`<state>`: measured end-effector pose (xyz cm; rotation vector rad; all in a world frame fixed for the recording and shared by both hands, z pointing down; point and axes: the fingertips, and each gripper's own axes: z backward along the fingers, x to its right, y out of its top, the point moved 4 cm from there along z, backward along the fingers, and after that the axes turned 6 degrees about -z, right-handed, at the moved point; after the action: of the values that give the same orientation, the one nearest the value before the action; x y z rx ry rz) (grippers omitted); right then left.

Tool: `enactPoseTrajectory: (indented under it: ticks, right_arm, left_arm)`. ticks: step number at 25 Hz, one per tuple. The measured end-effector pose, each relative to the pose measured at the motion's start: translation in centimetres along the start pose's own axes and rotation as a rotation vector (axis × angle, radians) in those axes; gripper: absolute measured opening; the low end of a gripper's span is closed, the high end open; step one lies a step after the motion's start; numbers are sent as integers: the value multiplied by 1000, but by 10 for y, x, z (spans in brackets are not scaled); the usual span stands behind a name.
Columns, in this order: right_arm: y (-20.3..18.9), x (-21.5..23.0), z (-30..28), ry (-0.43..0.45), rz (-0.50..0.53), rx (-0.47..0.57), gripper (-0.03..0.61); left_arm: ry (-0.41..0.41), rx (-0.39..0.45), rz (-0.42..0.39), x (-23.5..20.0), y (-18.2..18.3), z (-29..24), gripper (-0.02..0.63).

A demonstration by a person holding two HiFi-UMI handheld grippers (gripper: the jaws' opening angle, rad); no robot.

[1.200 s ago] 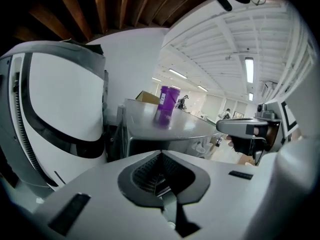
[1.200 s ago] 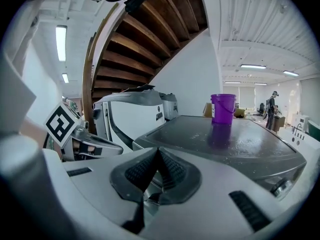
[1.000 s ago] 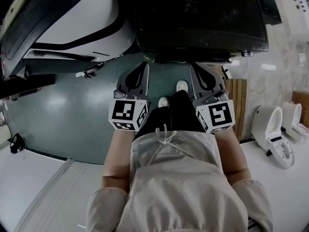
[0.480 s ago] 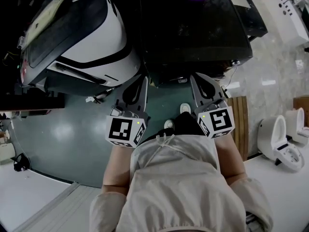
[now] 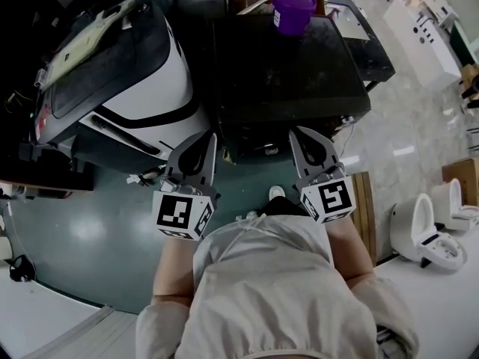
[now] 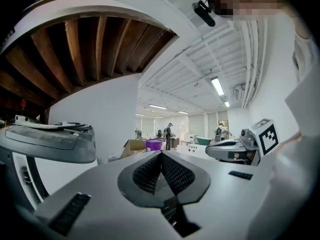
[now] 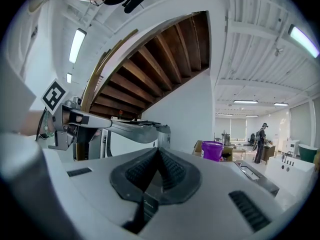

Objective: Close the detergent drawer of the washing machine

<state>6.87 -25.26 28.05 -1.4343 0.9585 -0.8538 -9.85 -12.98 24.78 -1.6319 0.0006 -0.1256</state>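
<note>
Fingers clenched empty on left gripper (image 5: pixel 210 137) and right gripper (image 5: pixel 295 133) (both near the dark machine (image 5: pixel 284 73)).

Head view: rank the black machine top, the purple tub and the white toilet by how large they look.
Largest: black machine top.
Next: white toilet.
Smallest: purple tub.
The toilet stands lower, farther from the camera, so true sizes stay unsure.

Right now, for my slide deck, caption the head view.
Left gripper and right gripper, both shut, held before a dark machine bearing a purple container.
</note>
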Motion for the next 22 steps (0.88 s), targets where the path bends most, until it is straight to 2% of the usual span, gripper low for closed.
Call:
enactPoseTrajectory:
  ticks: [9,15,19,22]
  right_arm:
    - [-7,-1,1,20,-24,-14,3]
    - [-7,1,2,30,-22,-10,2]
    - [-7,2,0,20,-12,-13,2]
    - [-8,4,1,-8,-11,-14,2]
  left_arm:
    - [3,-2,14,-1,-3,-1,18]
    - [-39,-39,9,5,-11,-5,18]
    - [-43,-40,6,4,-11,-6,18]
    - [-51,-47,33,3,-13,-7,18]
